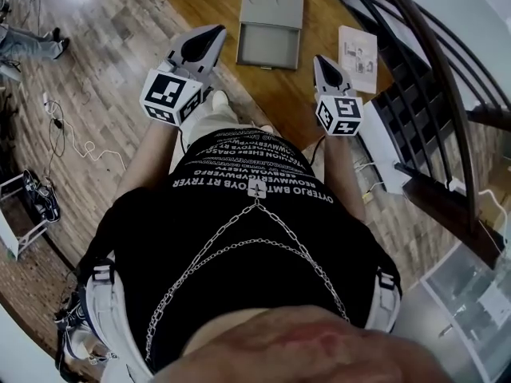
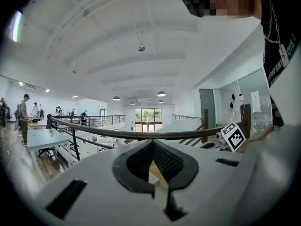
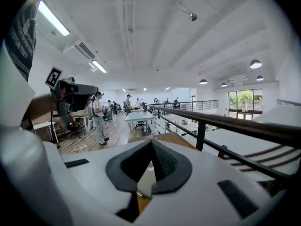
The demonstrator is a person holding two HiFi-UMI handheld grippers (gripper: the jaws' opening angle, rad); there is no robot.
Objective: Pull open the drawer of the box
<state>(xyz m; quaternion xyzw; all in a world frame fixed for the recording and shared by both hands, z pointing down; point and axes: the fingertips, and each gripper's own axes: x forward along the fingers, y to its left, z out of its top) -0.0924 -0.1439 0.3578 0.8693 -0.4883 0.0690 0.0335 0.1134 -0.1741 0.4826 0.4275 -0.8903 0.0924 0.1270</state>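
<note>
Both sets of jaws pressed together, empty. Left gripper (image 1: 206, 46) near box (image 1: 271, 6), left of its pulled-out drawer (image 1: 269, 48); right gripper (image 1: 327, 70) right of it, neither touching.

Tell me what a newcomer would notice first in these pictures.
The left tongs and right tongs are held up, both shut and empty, in front of the person's chest at the near edge of a wooden table. Between them, farther back, lies a grey box whose drawer looks pulled out toward the person. A leaflet lies to the box's right, beside a dark railing.
</note>
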